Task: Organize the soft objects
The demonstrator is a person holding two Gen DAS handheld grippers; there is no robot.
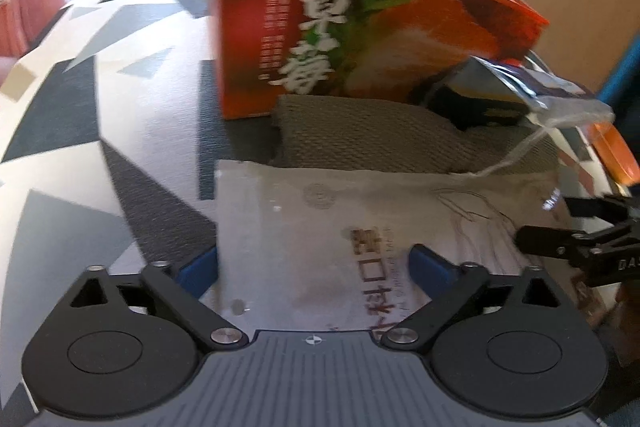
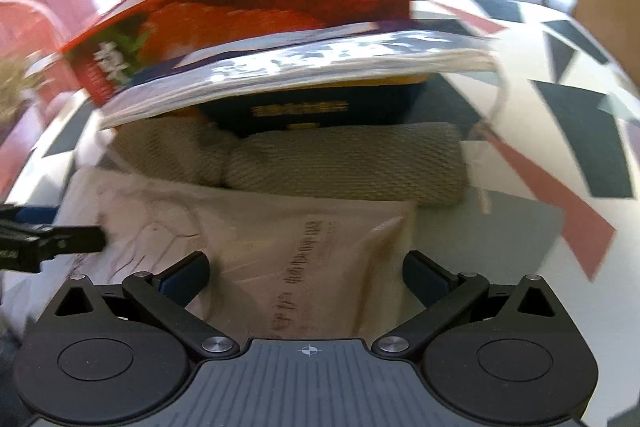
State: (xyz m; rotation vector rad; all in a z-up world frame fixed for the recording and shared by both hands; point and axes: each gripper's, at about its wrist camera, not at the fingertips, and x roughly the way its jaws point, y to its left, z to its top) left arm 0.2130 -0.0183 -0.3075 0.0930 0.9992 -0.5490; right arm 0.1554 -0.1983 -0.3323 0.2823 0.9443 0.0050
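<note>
1. Closest in, both sets of tongs are spread wide and gripping nothing. The left tongs (image 1: 314, 265) sit over the left part of a flat pale plastic bag (image 1: 340, 223) with printed characters, and the right tongs (image 2: 306, 273) hang over the same bag's right part (image 2: 280, 239).
2. The bag lies flat on the table (image 1: 80, 131), which has a grey, white and black triangle pattern. The right tongs also poke into the left camera's view at the far right (image 1: 576, 243).
3. Just behind the bag, touching its far edge, is a folded beige knit cloth (image 2: 344, 163), kind of rolled up.
4. On the cloth rests a dark blue packet (image 2: 320, 107) in clear wrap, tilted, though it's pretty blurry so I can't read it.
5. Farthest back stands an open red strawberry box (image 1: 360, 27), right behind the cloth.
</note>
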